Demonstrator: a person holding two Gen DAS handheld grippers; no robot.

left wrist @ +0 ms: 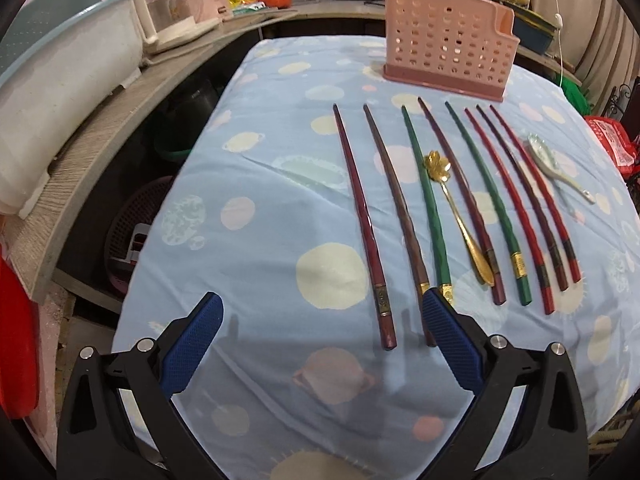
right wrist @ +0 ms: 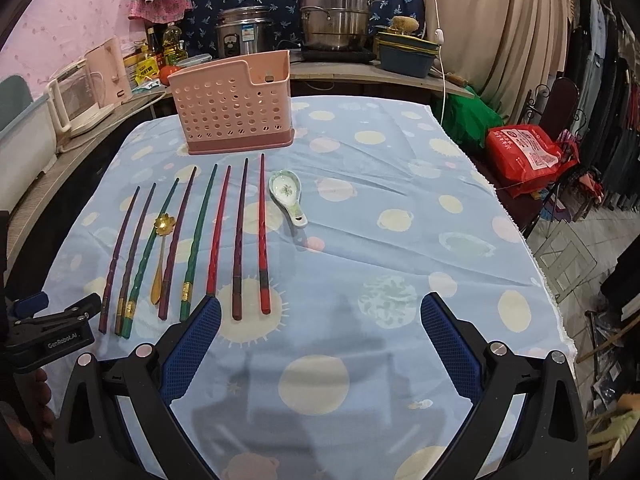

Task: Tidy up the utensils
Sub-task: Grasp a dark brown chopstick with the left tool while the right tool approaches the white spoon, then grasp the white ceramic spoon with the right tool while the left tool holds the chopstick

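Nearest to us, both tools are spread wide with nothing between the pads. The left tool (left wrist: 320,314) hovers low over the counter (left wrist: 256,264), its fingers straddling the near ends of the two leftmost chopsticks; the right tool (right wrist: 320,316) hangs over bare cloth, just right of the row. So nothing is sorted yet, this looks like the very first pick. Beyond the tips, the chopsticks (left wrist: 428,216) lie side by side, eight of them, purple, green and red, with a gold spoon (left wrist: 456,208) lying among them, its flower bowl touching a green stick. Further right, a white ceramic spoon (right wrist: 286,198) sits just beside the last red one. At the far end stands the pink holder (right wrist: 234,106), upright and apparently empty. Next move, I reckon: the left tool drops, pinches one stick, and carries it to that holder.
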